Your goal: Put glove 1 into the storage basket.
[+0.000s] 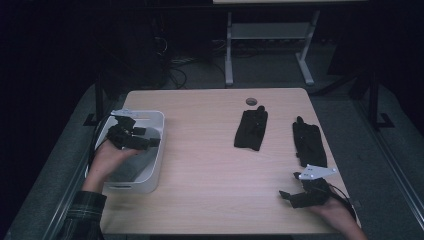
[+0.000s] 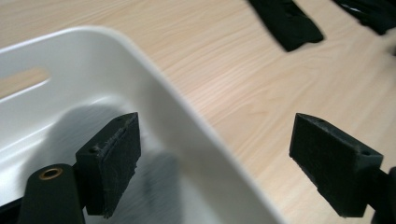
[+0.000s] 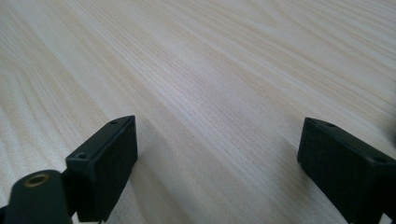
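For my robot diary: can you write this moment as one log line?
left hand-held gripper: open, over white bin | right hand-held gripper: open, on table | black gloves: on table

Bin (image 1: 156, 150): floor partly hidden under the left hand (image 1: 107, 159) and left gripper (image 1: 134, 138) in the high view; contents cannot be told. In the left gripper view its rim (image 2: 187, 121) is blurred and cut off at the left and bottom edges.

2 dark cloth items (image 1: 251, 129) (image 1: 309, 144): folds and make too dark to tell; cut off at the top edge in the left gripper view.

Room beyond the table (image 1: 210, 170): mostly lost in darkness.
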{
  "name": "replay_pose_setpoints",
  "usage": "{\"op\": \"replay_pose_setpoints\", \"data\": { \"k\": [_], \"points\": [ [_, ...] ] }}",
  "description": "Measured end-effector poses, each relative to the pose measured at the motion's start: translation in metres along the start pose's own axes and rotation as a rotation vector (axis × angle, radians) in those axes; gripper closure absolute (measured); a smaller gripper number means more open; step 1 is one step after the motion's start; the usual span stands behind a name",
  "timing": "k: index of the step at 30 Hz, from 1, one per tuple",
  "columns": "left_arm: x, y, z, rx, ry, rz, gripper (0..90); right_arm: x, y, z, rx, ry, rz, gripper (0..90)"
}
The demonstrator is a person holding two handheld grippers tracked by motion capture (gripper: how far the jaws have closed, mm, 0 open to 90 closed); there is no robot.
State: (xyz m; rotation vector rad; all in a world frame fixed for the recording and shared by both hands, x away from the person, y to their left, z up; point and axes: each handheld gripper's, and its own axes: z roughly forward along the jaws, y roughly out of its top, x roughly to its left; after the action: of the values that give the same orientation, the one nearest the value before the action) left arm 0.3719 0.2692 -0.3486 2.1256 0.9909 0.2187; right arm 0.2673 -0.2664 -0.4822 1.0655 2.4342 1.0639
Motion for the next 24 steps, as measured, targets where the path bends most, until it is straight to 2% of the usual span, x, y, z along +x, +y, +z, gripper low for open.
{"op": "replay_pose_setpoints", "data": {
  "k": [1, 2, 3, 9, 10, 11, 13, 15, 16, 19, 24],
  "points": [
    [0.0, 0.0, 0.0, 0.0, 0.0, 0.0, 13.8, 0.0, 0.0, 0.0, 0.003, -0.003, -0.001, 10.6],
    [-0.011, 0.003, 0.006, -0.005, -0.019, 0.016, 13.3, -0.001, 0.0, 0.0, 0.004, -0.003, -0.002, 10.5],
    [-0.011, 0.003, 0.006, -0.005, -0.019, 0.016, 13.2, -0.001, 0.0, 0.0, 0.004, -0.003, -0.002, 10.5],
    [-0.043, 0.008, 0.029, 0.0, -0.079, 0.081, 12.8, -0.001, 0.0, 0.0, 0.004, -0.003, -0.002, 10.5],
    [-0.052, 0.008, 0.036, -0.005, -0.101, 0.091, 12.8, -0.001, 0.0, 0.0, 0.004, -0.003, -0.003, 10.5],
    [-0.052, 0.008, 0.036, -0.005, -0.101, 0.091, 12.8, -0.001, 0.0, 0.0, 0.004, -0.003, -0.003, 10.5],
    [-0.069, 0.008, 0.048, -0.001, -0.127, 0.117, 12.8, -0.001, 0.0, 0.0, 0.004, -0.003, -0.002, 10.5],
    [-0.078, 0.007, 0.056, 0.001, -0.138, 0.131, 12.8, -0.001, 0.0, 0.0, 0.004, -0.003, -0.002, 10.5],
    [-0.078, 0.007, 0.056, 0.001, -0.138, 0.131, 12.8, 0.0, 0.0, 0.0, 0.004, -0.002, -0.001, 10.5],
    [-0.092, 0.002, 0.072, 0.011, -0.15, 0.157, 12.8, -0.001, 0.0, 0.0, 0.004, -0.003, -0.002, 10.5],
    [-0.098, -0.007, 0.085, 0.004, -0.149, 0.166, 12.8, -0.001, 0.0, 0.0, 0.004, -0.003, -0.001, 10.5]
  ]
}}
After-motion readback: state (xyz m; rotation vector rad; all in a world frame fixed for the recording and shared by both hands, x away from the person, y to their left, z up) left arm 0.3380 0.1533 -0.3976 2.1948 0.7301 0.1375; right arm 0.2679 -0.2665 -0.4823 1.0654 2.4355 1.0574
